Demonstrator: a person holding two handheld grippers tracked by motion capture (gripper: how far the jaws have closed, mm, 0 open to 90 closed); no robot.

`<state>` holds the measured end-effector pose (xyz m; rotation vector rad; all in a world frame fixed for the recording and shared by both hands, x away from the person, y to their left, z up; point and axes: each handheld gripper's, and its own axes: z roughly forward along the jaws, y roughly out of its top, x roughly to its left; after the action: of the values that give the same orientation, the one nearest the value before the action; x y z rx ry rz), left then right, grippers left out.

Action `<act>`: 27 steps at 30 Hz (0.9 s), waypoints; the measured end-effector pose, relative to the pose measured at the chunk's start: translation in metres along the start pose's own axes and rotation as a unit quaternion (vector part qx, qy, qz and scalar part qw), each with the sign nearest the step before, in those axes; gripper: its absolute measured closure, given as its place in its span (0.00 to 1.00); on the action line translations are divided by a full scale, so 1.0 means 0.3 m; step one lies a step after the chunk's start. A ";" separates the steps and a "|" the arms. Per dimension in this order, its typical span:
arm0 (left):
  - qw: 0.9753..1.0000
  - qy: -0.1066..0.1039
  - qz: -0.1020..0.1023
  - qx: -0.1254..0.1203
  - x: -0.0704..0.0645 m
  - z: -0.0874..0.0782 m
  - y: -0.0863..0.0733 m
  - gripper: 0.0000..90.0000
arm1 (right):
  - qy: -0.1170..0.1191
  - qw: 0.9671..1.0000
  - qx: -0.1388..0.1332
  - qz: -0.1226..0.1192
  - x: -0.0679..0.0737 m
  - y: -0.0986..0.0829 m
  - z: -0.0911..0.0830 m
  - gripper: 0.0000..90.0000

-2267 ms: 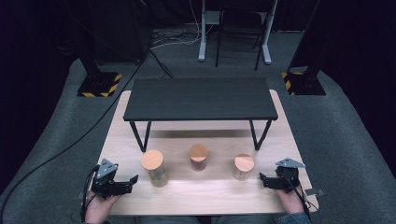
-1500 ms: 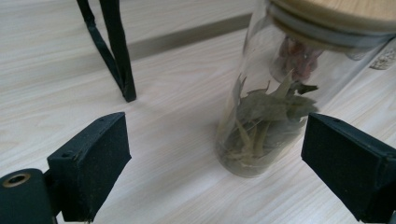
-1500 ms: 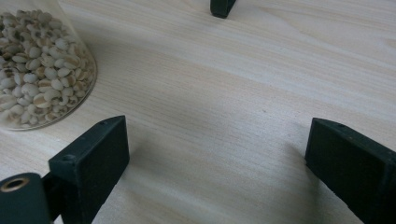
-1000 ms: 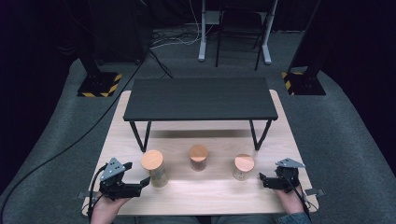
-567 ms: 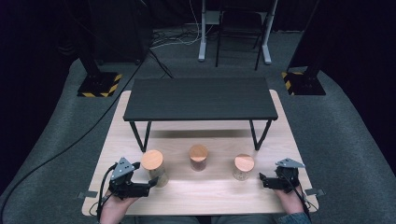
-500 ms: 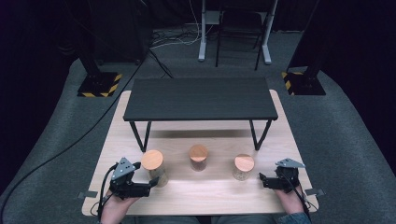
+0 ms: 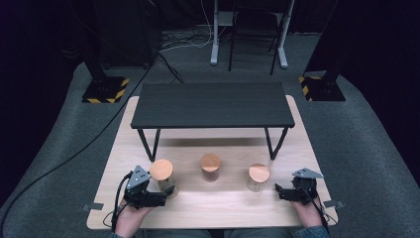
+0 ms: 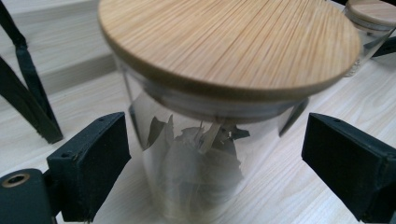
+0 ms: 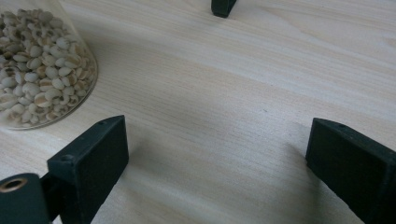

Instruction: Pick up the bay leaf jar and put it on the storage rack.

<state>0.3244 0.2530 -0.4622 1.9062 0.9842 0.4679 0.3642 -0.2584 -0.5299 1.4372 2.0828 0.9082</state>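
Three glass jars with round wooden lids stand in a row on the light wood table (image 7: 223,208). The left jar (image 7: 162,176) holds dried leaves (image 8: 196,158). It stands between the open jaws of my left gripper (image 7: 166,196), and both pads are apart from the glass. The middle jar (image 7: 210,167) has brownish contents. The right jar (image 7: 258,177) holds pale grains (image 9: 32,74). My right gripper (image 7: 278,192) stands open just right of that jar with bare tabletop between its jaws (image 9: 215,163).
A low black bench (image 7: 210,105) on thin black legs stands across the back half of the table; one leg (image 8: 23,93) is close behind the left jar. Dark carpet, cables and stands lie beyond the table.
My left gripper has moved right and forward from the table's left front corner until its open jaws stand either side of the left jar. The right gripper has stayed still.
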 end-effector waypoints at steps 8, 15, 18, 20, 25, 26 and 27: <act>1.000 -0.004 -0.003 -0.010 0.005 0.047 -0.003 0.10 | 0.000 1.000 0.000 0.000 0.000 0.000 0.000 0.06; 1.000 -0.005 -0.005 -0.006 0.014 0.077 -0.006 0.12 | 0.000 1.000 0.000 0.000 0.000 0.000 0.000 0.05; 1.000 -0.003 -0.002 -0.006 0.019 0.092 -0.010 0.14 | 0.000 1.000 0.000 0.000 0.000 0.001 0.001 0.05; 1.000 -0.005 -0.002 -0.005 0.022 0.098 -0.015 0.17 | 0.000 1.000 0.000 0.000 0.000 0.001 0.001 0.05; 1.000 -0.008 -0.007 -0.014 0.030 0.102 -0.021 0.24 | -0.001 1.000 0.000 0.000 0.000 0.001 0.001 0.05; 1.000 -0.007 -0.006 -0.014 0.029 0.102 -0.021 0.25 | -0.001 1.000 0.000 0.001 0.000 0.001 0.001 0.05; 1.000 -0.006 -0.007 -0.016 0.029 0.102 -0.022 0.25 | -0.001 1.000 0.000 0.000 0.000 0.001 0.001 0.05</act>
<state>0.3469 0.2447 -0.4841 1.8702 0.9767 0.4613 0.3647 -0.2582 -0.5299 1.4384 2.0813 0.9069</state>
